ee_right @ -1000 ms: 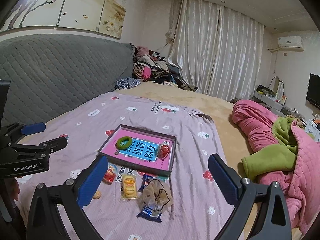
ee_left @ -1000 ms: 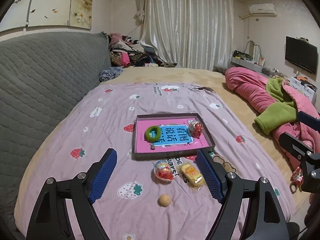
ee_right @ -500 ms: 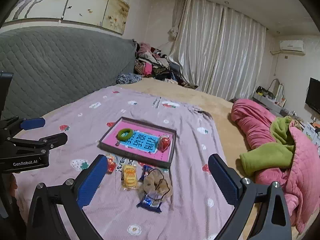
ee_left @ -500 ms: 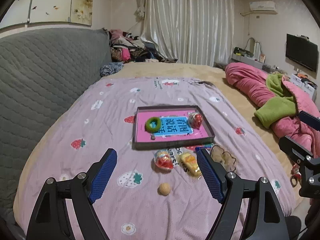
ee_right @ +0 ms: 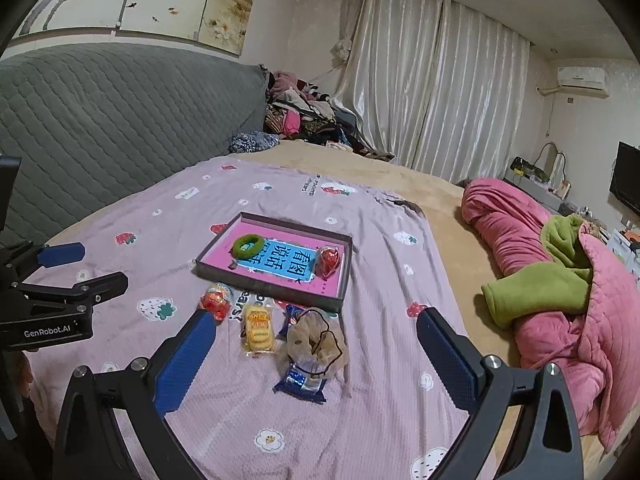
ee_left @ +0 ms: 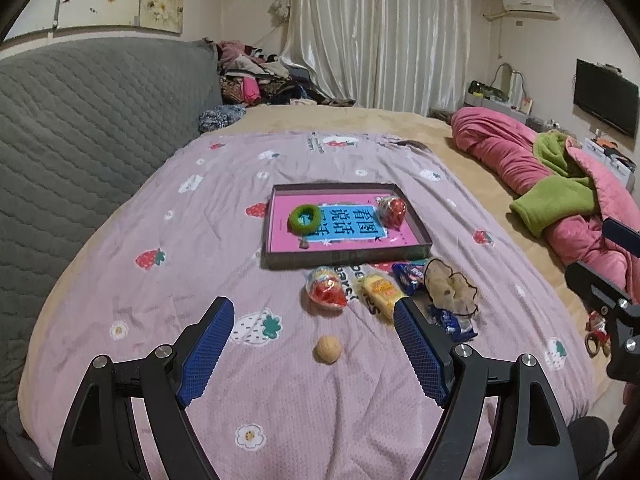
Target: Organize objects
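Both my left tongs (ee_left: 314,322) and right tongs (ee_right: 316,334) gape empty above the bed (ee_left: 180,280); snacks lie near the tray (ee_left: 348,258).

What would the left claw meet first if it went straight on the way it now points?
Most likely the small tan ball, lying between the open left claw fingers' line on the pink sheet; depth is unclear.

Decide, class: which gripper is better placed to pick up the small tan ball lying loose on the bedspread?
Left. The tan ball lies directly ahead between the open left gripper jaws, while the right gripper faces the snack packets instead.
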`<state>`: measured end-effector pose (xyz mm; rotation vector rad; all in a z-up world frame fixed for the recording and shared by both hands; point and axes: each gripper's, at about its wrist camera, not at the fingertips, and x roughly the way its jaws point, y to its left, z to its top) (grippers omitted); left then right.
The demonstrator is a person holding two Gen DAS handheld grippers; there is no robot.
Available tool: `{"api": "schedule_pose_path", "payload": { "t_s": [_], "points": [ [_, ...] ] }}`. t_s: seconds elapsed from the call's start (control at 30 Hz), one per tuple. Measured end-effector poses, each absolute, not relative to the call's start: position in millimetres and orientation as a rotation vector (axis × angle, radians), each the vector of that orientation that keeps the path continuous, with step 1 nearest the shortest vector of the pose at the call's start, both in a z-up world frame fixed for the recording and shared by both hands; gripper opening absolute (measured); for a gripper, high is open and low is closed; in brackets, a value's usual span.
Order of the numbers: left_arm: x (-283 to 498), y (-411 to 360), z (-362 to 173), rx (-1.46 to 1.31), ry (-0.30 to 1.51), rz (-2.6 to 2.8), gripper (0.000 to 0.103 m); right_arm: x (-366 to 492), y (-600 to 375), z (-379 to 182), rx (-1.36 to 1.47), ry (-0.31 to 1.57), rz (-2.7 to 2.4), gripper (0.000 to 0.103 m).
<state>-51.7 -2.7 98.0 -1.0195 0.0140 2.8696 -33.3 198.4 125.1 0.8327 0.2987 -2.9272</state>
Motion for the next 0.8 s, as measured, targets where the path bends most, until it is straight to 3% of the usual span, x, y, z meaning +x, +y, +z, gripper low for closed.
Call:
{"api": "schedule_pose_path", "payload": {
  "t_s": [0.8],
  "points": [
    [-55.5,2.5,43.6,-1.138,0.054,2.823,0.083,-33.7,203.4,77.5,0.955,0.259,-2.905,0.102]
  ]
}}
